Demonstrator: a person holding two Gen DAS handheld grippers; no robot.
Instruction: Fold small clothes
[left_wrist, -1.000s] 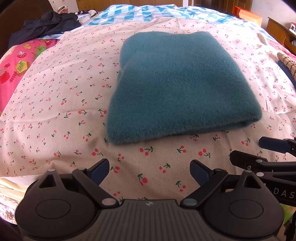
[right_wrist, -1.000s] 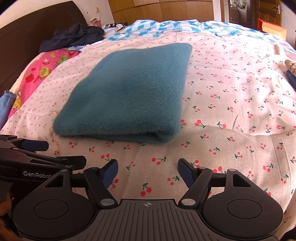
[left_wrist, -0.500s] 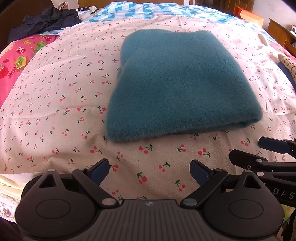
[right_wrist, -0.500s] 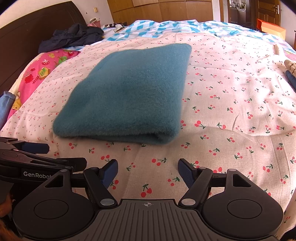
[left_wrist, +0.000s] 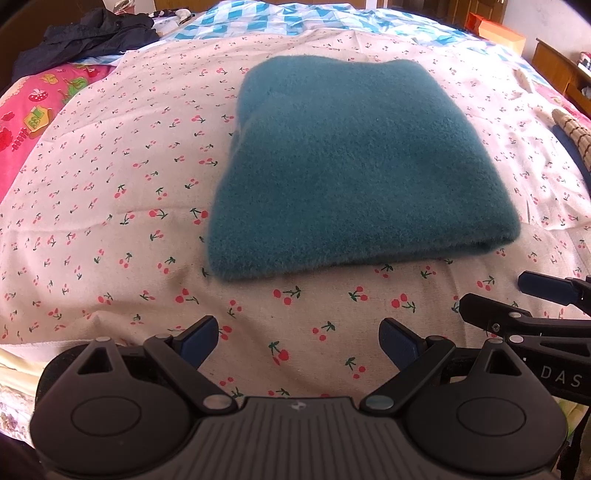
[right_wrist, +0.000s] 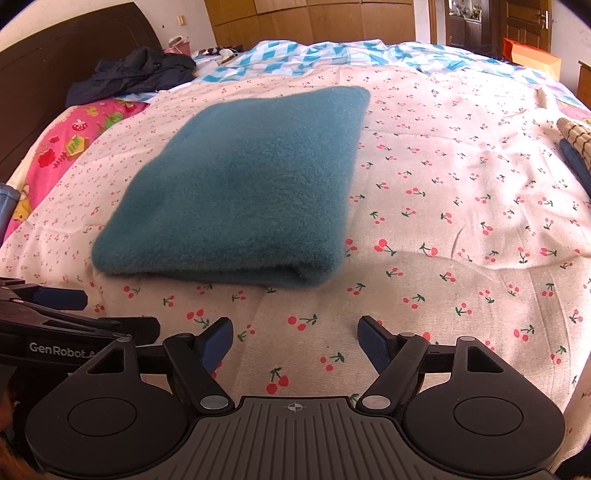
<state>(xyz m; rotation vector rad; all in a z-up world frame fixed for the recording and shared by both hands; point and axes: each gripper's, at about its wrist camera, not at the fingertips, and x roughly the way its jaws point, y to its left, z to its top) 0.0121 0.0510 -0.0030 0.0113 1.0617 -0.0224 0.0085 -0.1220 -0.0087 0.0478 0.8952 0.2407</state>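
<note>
Nearby, folded teal fleece (left_wrist: 354, 166) on cherry-print bed sheet (left_wrist: 110, 206), dark jacket (right_wrist: 133, 75) beyond, left hand-held gripper (left_wrist: 299, 338) and right hand-held gripper (right_wrist: 295, 338) both spread apart, empty.

A home bedroom; a bed under a cherry-print sheet (right_wrist: 443, 177) fills the frame; dark headboard (right_wrist: 55, 85) upper left; wooden wardrobe doors (right_wrist: 314, 18) along the top.

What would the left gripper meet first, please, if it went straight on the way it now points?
Probably the teal cloth. The left gripper is open and empty above the cherry sheet, aimed at the cloth's near folded edge. If it points downward, it would meet the sheet first; depth is unclear.
</note>
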